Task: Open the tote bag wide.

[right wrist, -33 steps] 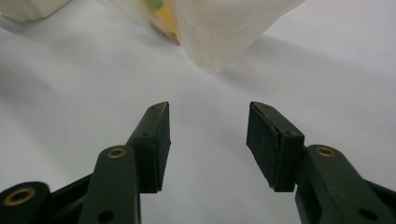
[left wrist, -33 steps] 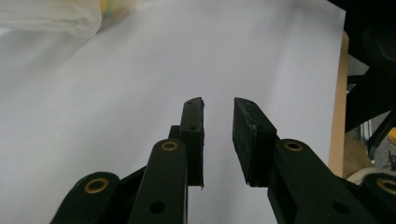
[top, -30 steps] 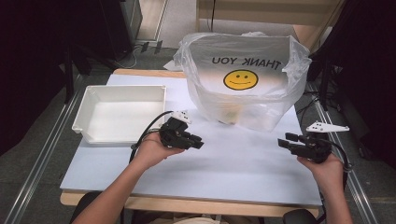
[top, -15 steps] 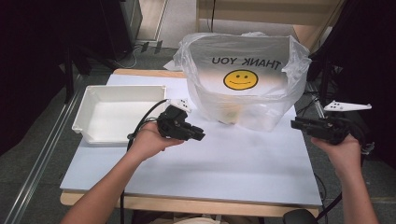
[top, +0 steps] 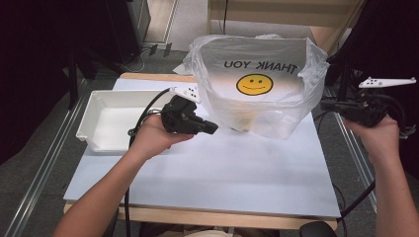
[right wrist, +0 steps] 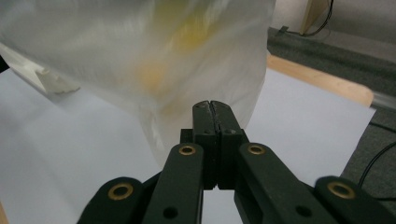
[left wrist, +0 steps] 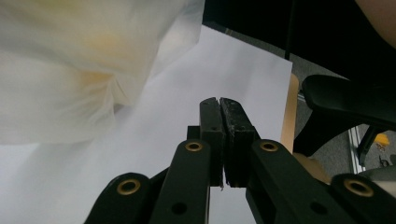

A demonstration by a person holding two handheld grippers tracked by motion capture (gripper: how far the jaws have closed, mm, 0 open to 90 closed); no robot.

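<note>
A clear plastic bag (top: 276, 113) printed with a yellow smiley and "THANK YOU" stands open at the back of the white table top (top: 237, 173), with something yellowish inside it. My left gripper (top: 213, 129) is held above the table just left of the bag's base, pointing right. Its jaws have just been closing and now meet, with nothing between them (left wrist: 219, 101). My right gripper (top: 324, 104) hovers at the bag's right side, pointing left at it. Its jaws have also just closed, empty (right wrist: 211, 103), a little short of the bag (right wrist: 140, 51).
An empty white tray (top: 94, 140) sits at the table's left side. A black chair (left wrist: 345, 98) stands beyond the table's edge. Bare white table top lies in front of the bag, and cables trail from both grippers.
Both hands have lifted their grippers off the table. The right one has also moved in toward the bag's right side. Both pairs of jaws have closed.
</note>
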